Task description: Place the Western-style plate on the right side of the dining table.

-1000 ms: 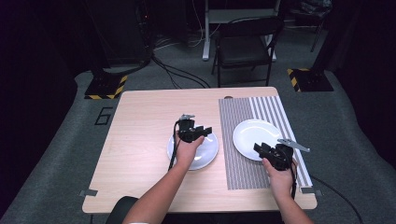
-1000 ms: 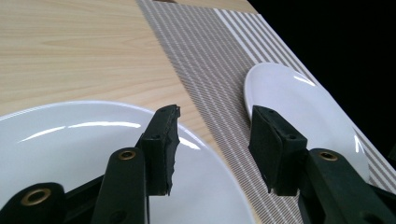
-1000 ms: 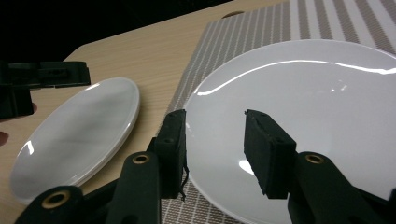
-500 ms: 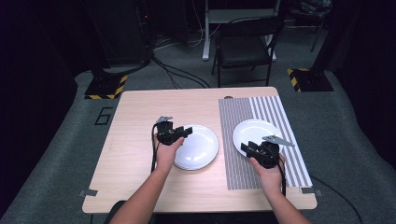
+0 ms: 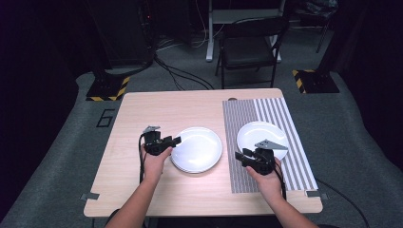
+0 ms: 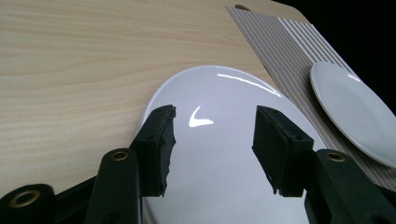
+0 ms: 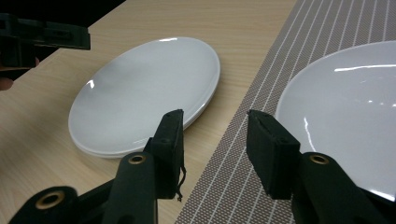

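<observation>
A short stack of white plates [image 5: 196, 150] lies on the wooden table [image 5: 142, 114]; it shows again as the stack [image 6: 219, 158] and the stack [image 7: 144, 88]. A single white plate [image 5: 262, 134] rests on a striped placemat [image 5: 242, 118]. My left gripper [image 5: 176, 140] hovers at the stack's left rim, open, with nothing between its fingers. My left gripper [image 6: 212, 116] looks across the stack toward the single plate [image 6: 355, 112]. My right gripper [image 5: 239, 156] is open over the placemat's left part, between stack and plate. My right gripper [image 7: 215, 116] sits above the placemat [image 7: 243, 154], with the single plate [image 7: 345, 102] to its right.
A black chair [image 5: 249, 47] stands beyond the table's far edge, with cables on the grey floor. Bare wood lies at the table's left and back. In the right gripper view the other hand's gripper [image 7: 42, 37] shows at the top left.
Both grippers have moved left. The left one went from above the stack to its left rim; the right one slid off the single plate's front toward the placemat's left part.
</observation>
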